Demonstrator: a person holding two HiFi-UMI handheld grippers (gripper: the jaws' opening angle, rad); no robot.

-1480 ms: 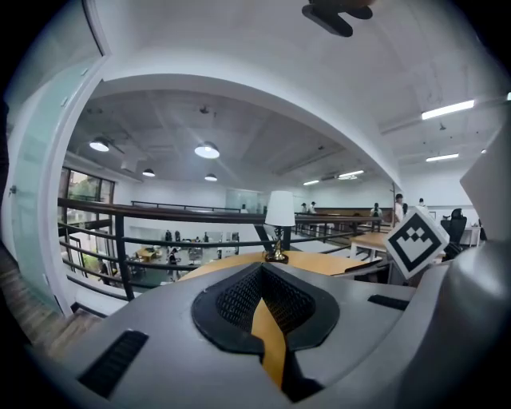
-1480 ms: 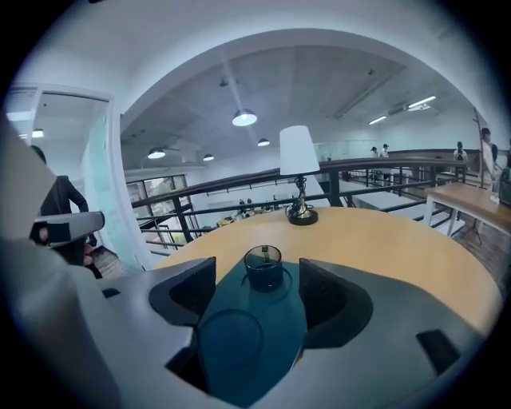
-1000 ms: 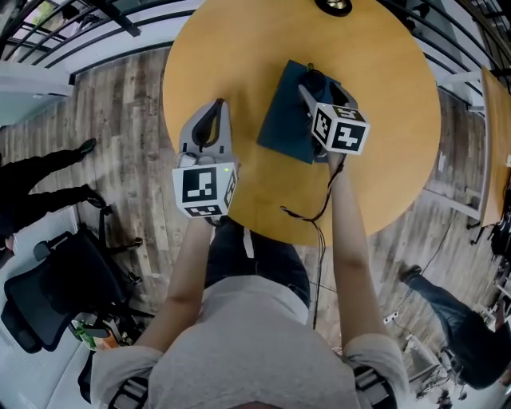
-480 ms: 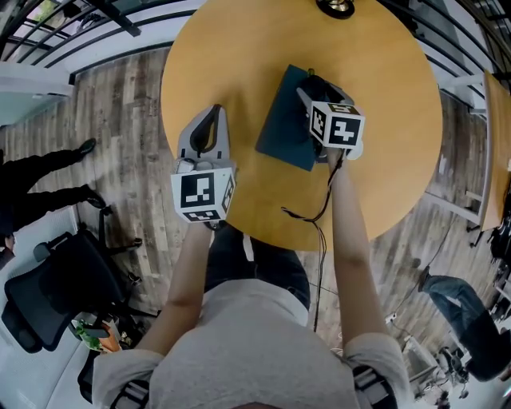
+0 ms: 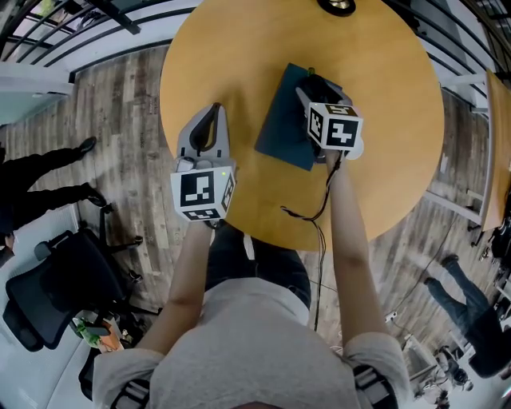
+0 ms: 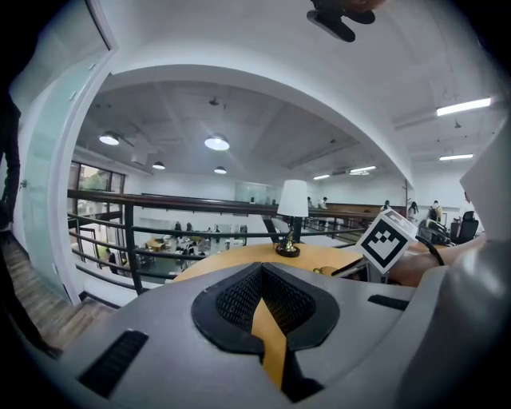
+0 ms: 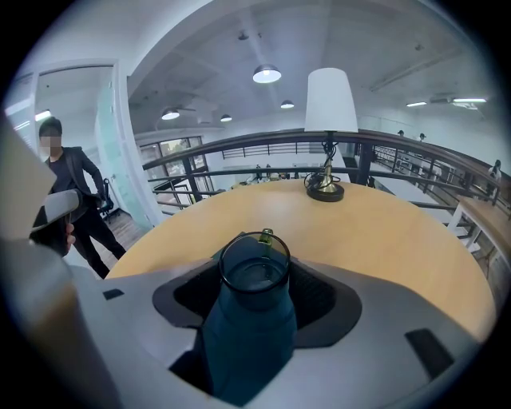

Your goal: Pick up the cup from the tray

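Note:
A dark teal glass cup (image 7: pixel 251 323) sits between the jaws of my right gripper (image 7: pixel 257 279), which is shut on it; its open rim faces the lamp. In the head view the right gripper (image 5: pixel 314 83) hangs over the far right part of the dark blue tray (image 5: pixel 281 120) on the round wooden table (image 5: pixel 391 96). The gripper body hides the cup there, so I cannot tell whether it touches the tray. My left gripper (image 5: pixel 213 108) is over the table's left edge, apart from the tray. Its jaws (image 6: pixel 263 302) are shut with nothing between them.
A white-shaded lamp (image 7: pixel 329 104) stands at the table's far edge, and its base (image 5: pixel 335 6) shows there too. A thin black cable (image 5: pixel 315 209) trails over the near edge. A black railing (image 7: pixel 263 172) runs beyond the table. A person (image 7: pixel 70 185) stands left; an office chair (image 5: pixel 48 295) is on the floor.
The right gripper with the cup has shifted slightly left over the tray. The left gripper has hardly moved.

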